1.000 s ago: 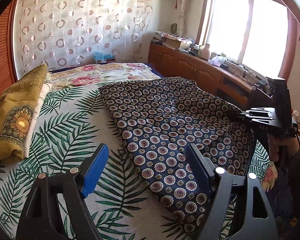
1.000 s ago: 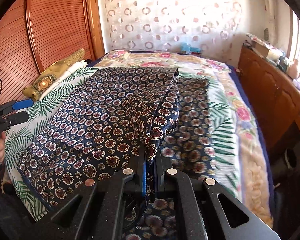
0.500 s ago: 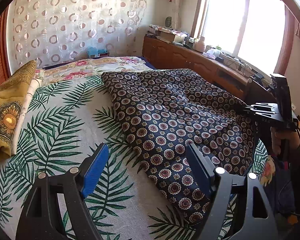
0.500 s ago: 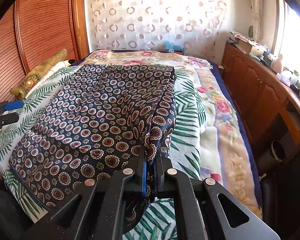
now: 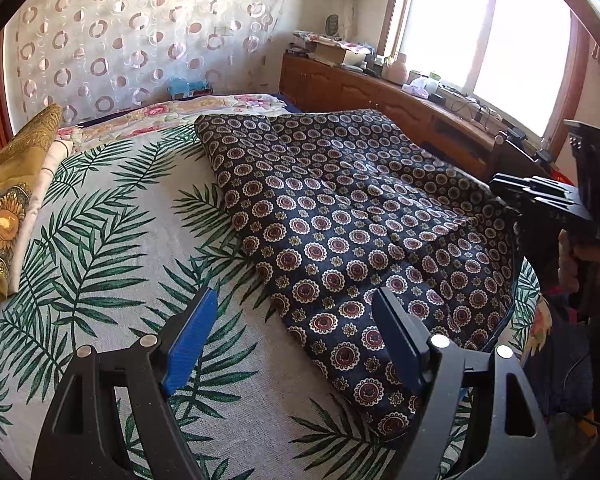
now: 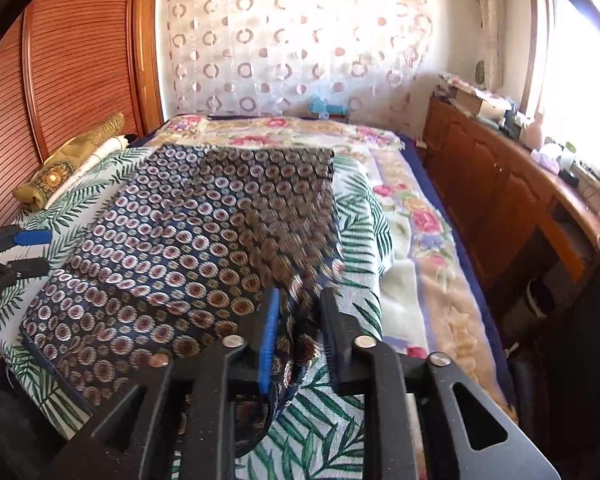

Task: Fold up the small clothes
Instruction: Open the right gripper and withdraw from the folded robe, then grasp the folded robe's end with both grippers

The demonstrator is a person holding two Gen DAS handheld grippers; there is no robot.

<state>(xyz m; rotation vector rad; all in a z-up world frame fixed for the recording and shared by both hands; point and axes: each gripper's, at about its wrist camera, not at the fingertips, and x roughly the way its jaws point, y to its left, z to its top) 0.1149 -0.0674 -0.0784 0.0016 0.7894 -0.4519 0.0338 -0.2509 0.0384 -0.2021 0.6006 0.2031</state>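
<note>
The patterned cloth (image 6: pixel 236 248) is motion-blurred near the right gripper (image 6: pixel 298 312); whether its pads still touch the fabric is unclear. Countertop clutter (image 5: pixel 424 80) by the far window is too small to identify.

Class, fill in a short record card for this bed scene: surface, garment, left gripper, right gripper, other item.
Surface: bed with palm-leaf sheet
Garment: dark patterned cloth, folded over itself, lying flat on the sheet
Left gripper: fingers wide apart, nothing between them, near the cloth's edge
Right gripper: jaws opening, a corner of the cloth between them
Other item: yellow folded fabric at the bed's side
</note>
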